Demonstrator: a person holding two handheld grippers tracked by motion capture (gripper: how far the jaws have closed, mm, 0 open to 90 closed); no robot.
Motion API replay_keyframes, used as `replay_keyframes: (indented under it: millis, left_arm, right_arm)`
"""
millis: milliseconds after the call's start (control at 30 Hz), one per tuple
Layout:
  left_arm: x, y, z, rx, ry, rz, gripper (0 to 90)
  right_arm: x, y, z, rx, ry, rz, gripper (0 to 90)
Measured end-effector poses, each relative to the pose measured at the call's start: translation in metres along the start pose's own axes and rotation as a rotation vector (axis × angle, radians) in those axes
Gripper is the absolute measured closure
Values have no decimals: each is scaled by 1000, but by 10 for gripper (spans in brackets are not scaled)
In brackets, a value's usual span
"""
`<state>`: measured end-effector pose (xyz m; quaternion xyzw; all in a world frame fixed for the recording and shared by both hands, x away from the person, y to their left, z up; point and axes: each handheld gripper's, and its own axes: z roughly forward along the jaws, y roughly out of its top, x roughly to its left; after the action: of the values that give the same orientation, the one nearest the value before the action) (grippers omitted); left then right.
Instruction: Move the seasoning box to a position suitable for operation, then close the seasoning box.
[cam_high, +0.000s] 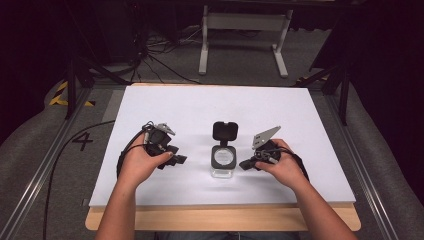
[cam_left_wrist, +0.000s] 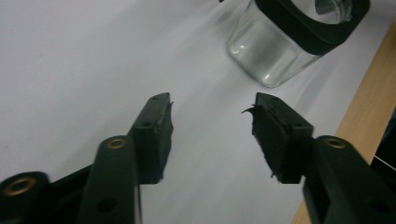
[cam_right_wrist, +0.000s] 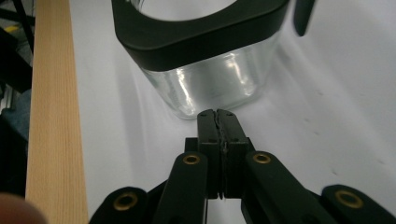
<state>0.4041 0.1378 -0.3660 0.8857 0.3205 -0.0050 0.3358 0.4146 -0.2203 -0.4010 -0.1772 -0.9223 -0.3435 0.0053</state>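
The left claw (cam_high: 181, 160) sits at nine o'clock of the glass jar (cam_high: 223, 161), its jaws apart and empty. The jar stands mid-surface (cam_high: 150, 105), its lid (cam_high: 225, 131) flipped open toward twelve o'clock. At three o'clock, the right claw (cam_high: 244, 164) is pinched closed on nothing; a sideways nudge could tip the jar.
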Motion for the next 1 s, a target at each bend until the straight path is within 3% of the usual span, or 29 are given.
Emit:
replay_keyframes:
  millis: [167, 333, 633, 800, 1000]
  left_arm:
    - [-12, 5, -1, -10, -48, 48, 756]
    - [-23, 10, 2, 4, -80, 84, 833]
    - [-44, 15, 23, -7, -165, 149, 896]
    - [-51, 16, 32, 17, -148, 124, 898]
    - [-58, 16, 47, 45, -177, 148, 898]
  right_arm:
    - [-2, -2, -18, -48, -36, 17, 900]
    - [-6, -3, -26, -68, -52, 20, 900]
    - [-10, 8, -37, -112, -68, 24, 900]
    - [-13, 16, -43, -139, -61, 26, 900]
    - [-16, 28, -51, -158, -56, 17, 900]
